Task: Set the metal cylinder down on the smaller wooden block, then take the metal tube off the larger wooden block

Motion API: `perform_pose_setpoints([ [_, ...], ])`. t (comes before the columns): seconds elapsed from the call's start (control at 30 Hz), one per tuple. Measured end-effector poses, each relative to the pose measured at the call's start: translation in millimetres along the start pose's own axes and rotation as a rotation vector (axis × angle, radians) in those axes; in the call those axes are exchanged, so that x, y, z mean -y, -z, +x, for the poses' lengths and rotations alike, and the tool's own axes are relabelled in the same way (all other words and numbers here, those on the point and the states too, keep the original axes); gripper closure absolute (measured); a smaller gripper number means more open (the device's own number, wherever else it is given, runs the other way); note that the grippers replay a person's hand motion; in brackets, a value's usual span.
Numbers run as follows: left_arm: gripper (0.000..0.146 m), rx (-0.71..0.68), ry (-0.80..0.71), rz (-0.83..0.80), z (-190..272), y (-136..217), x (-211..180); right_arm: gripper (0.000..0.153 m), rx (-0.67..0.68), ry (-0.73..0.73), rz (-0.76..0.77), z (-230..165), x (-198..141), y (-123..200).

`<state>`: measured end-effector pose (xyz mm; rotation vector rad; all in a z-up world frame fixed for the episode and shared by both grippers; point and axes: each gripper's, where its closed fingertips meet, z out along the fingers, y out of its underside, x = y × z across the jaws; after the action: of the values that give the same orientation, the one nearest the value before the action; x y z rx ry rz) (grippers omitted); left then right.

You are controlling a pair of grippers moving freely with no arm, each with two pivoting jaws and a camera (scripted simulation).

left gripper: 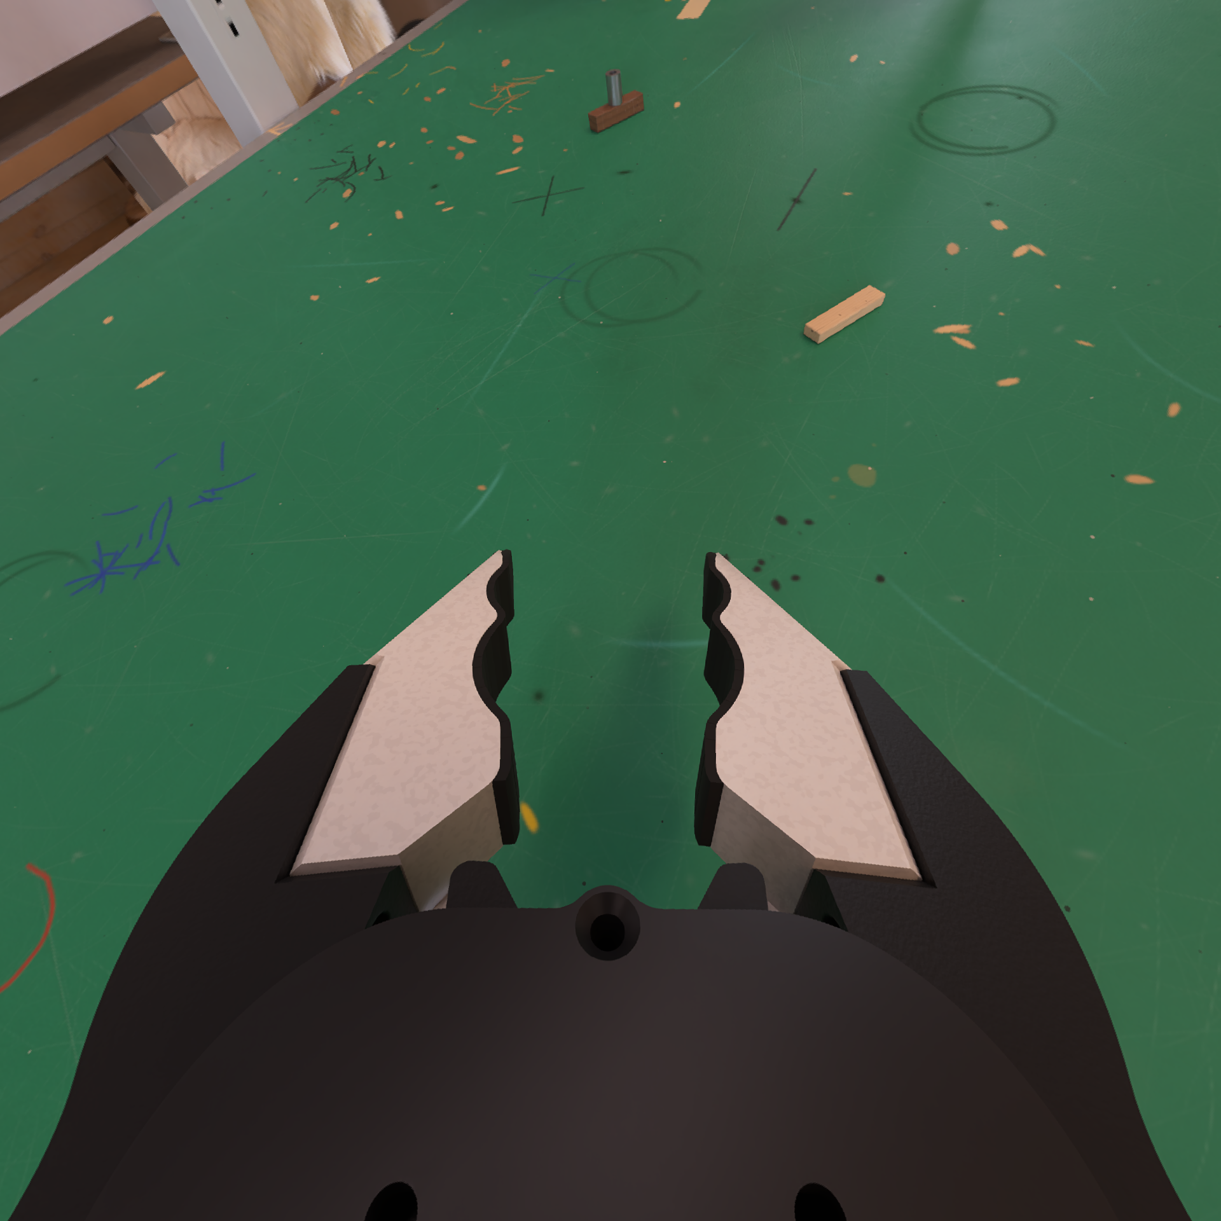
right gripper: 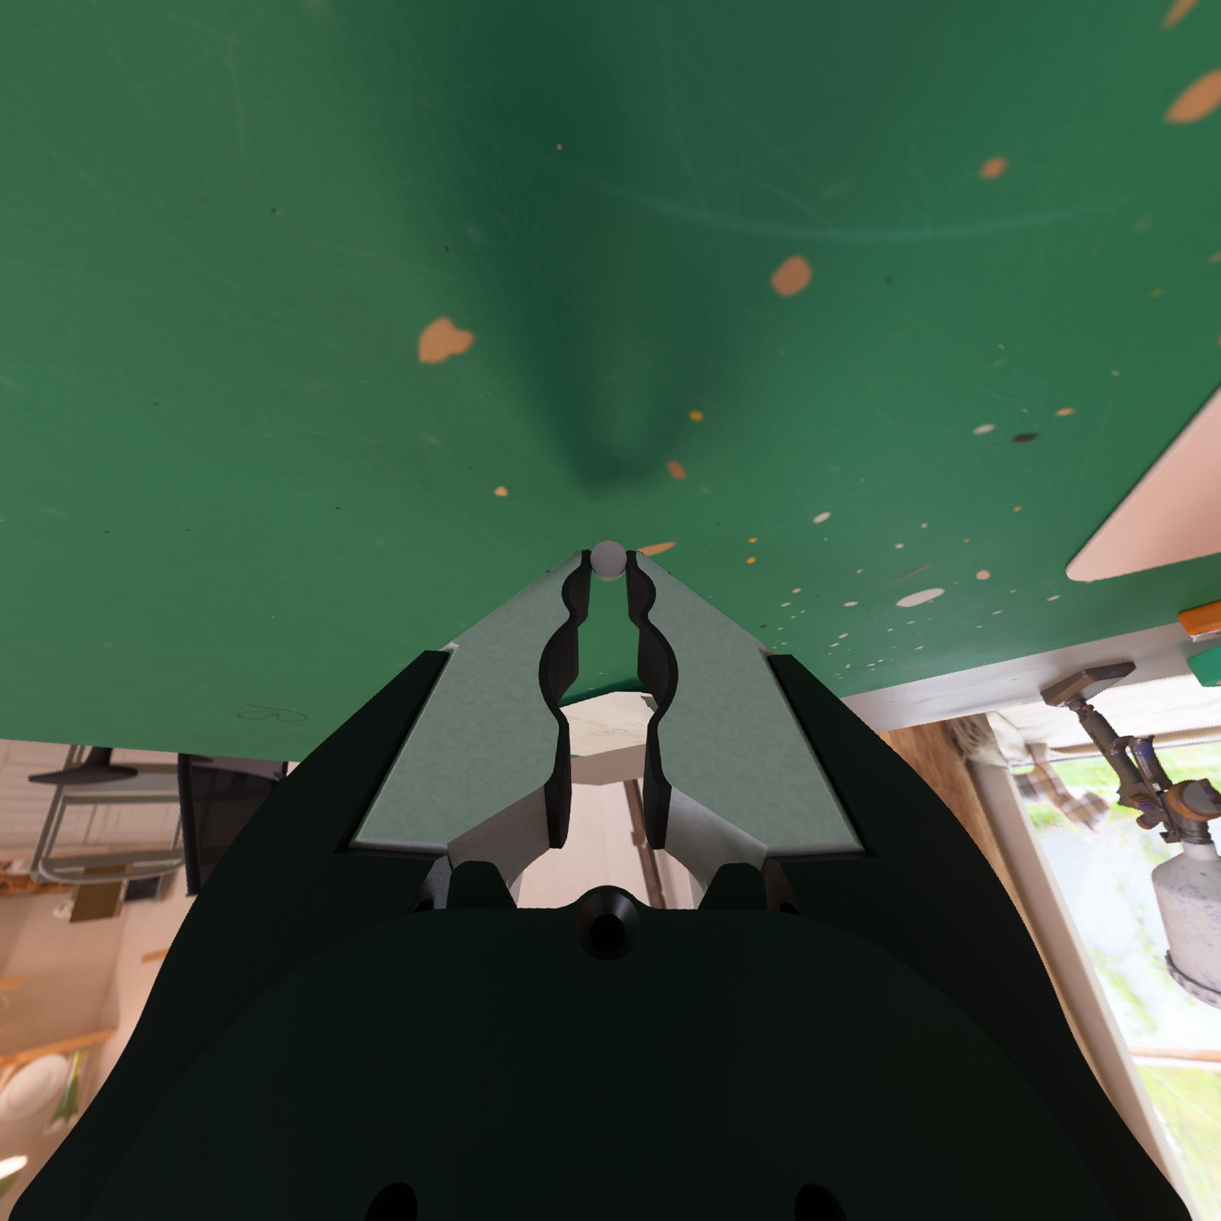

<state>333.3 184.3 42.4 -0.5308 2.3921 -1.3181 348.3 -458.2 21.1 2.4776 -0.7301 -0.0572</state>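
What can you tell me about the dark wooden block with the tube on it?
The dark wooden block shows only in the left wrist view, far off near the table's back edge. It is a short, reddish-brown bar with darker grain lines, lying flat on the green table, its long side running diagonally. A grey metal tube stands upright on its top, near the middle, open end up. Orange wood chips lie scattered around it. Neither gripper touches it; the left gripper is open and far from it.
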Motion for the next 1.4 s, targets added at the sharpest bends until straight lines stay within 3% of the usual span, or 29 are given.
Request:
perform_pose_setpoints([
  [0.1, 0.088, -0.002, -0.001, -0.001, 0, 0, 0, 0.143, -0.009, -0.041, 0.077, 1, -3, 19],
  [0.2, 0.088, -0.005, -0.005, 0.001, 1, 0, 0, 0.143, -0.014, -0.084, 0.262, -5, 5, 62],
  [0.3, 0.088, -0.010, -0.006, -0.001, 2, 0, 0, 0.143, -0.033, -0.059, 0.629, -30, 40, 145],
  [0.43, 0.088, -0.012, -0.009, 0.004, 2, 0, 1, 0.143, -0.147, 0.067, 1.052, -95, 104, 259],
  [0.53, 0.088, -0.011, -0.007, 0.014, 2, 2, 2, 0.143, -0.141, 0.130, 1.275, -164, 162, 308],
  [0.67, 0.088, -0.016, -0.012, 0.017, 5, 3, 2, 0.143, 0.006, 0.165, 1.378, -247, 243, 301],
  [0.83, 0.088, -0.028, -0.037, 0.007, 11, 1, 2, 0.143, 0.134, 0.149, 1.322, -284, 303, 253],
  [0.93, 0.088, -0.035, -0.047, 0.000, 14, 0, 1, 0.143, 0.140, 0.182, 1.270, -292, 311, 240],
  [1.1, 0.088, -0.038, -0.049, -0.003, 15, -1, 1, 0.143, 0.023, 0.163, 1.167, -278, 313, 224],
  [1.4, 0.088, -0.034, -0.037, 0.002, 13, 0, 1, 0.143, 0.009, 0.137, 1.126, -271, 318, 220],
])
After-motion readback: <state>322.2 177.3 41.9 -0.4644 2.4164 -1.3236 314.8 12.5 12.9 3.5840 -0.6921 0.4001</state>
